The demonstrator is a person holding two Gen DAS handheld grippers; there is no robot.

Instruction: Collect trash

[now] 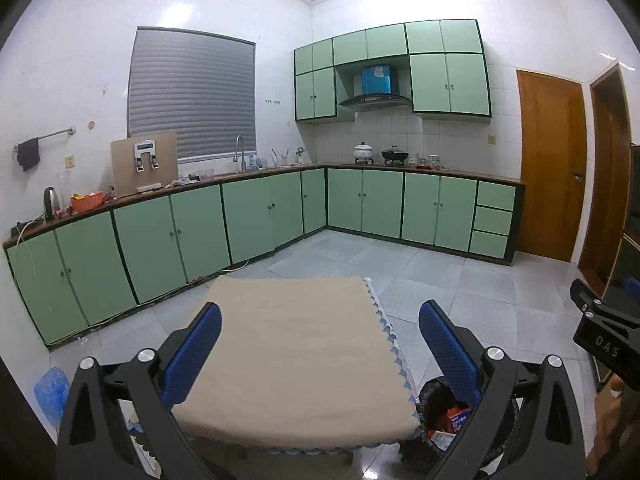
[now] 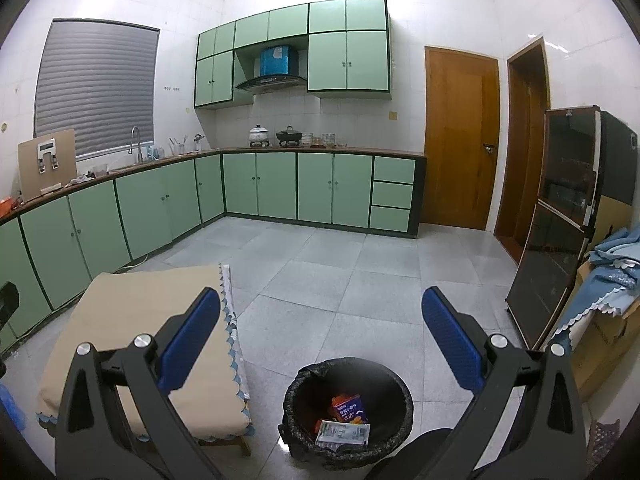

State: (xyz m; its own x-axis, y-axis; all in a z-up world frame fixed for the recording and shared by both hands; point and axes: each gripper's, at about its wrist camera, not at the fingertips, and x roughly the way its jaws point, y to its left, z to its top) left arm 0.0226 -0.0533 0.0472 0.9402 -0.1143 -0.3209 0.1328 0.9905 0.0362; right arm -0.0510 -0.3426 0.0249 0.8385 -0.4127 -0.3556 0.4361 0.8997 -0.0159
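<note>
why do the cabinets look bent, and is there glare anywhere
Left wrist view: fisheye distortion bows the green base cabinets and darkens the frame corners; ceiling light glares off the white wall tiles. Right wrist view: same bowing; a faint sheen on the floor by the trash bin, otherwise sharp.

One cloth-covered bench point(image 2: 132, 320). One black-lined trash bin point(image 2: 348, 404), holding two visible pieces of trash: one orange carton point(image 2: 349, 410) and one white wrapper point(image 2: 343, 434). Two tools, left point(image 1: 320, 356) and right point(image 2: 320, 344), each with two blue-padded fingers spread wide and nothing between them. Two pots on the stove: one white point(image 2: 258, 135), one dark point(image 2: 289, 135). Two wooden doors point(image 2: 460, 136). One faucet point(image 2: 137, 142).
</note>
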